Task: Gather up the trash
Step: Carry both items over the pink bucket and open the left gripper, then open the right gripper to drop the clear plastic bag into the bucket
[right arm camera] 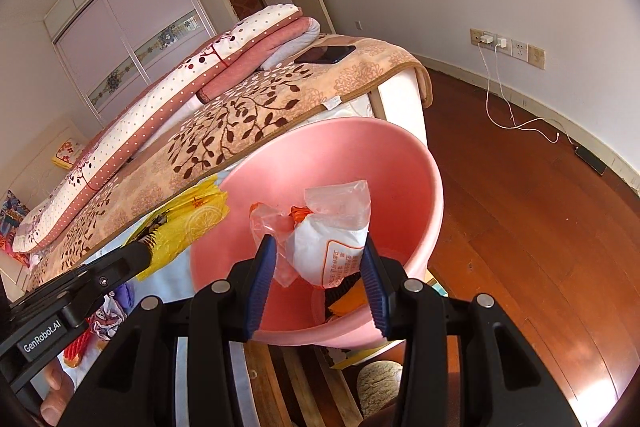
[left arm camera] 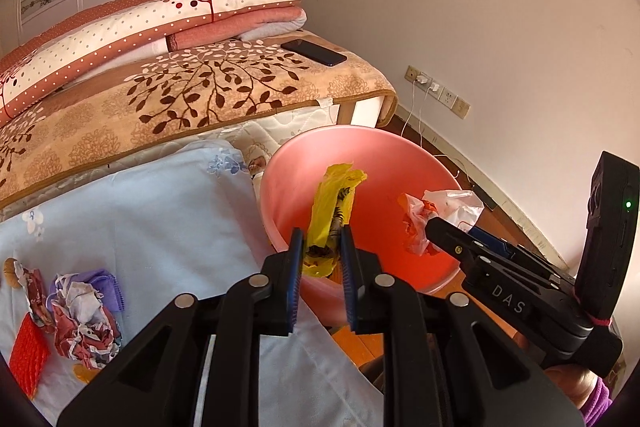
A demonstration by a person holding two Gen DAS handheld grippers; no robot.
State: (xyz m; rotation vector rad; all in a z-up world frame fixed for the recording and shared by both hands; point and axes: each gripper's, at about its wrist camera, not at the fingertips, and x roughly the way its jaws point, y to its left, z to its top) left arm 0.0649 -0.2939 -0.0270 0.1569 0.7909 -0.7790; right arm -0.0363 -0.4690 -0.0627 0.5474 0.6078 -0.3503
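You are at the drop step: the yellow plastic bag [left arm camera: 329, 223] hangs between your left gripper's [left arm camera: 322, 267] jaws over the near rim of the pink basin [left arm camera: 288, 179], the jaws narrow but parting, their hold unclear. Your right gripper [right arm camera: 318, 267] pinches the white plastic bag [right arm camera: 332, 239] above the basin's middle. Next, spread both and let the bags fall inside. More crumpled paper [left arm camera: 86, 323] waits on the pale blue sheet [left arm camera: 160, 211].

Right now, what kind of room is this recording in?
A bedroom, most likely: a bed with folded quilts, a sliding-door wardrobe behind it, and a pink bin beside the bed.
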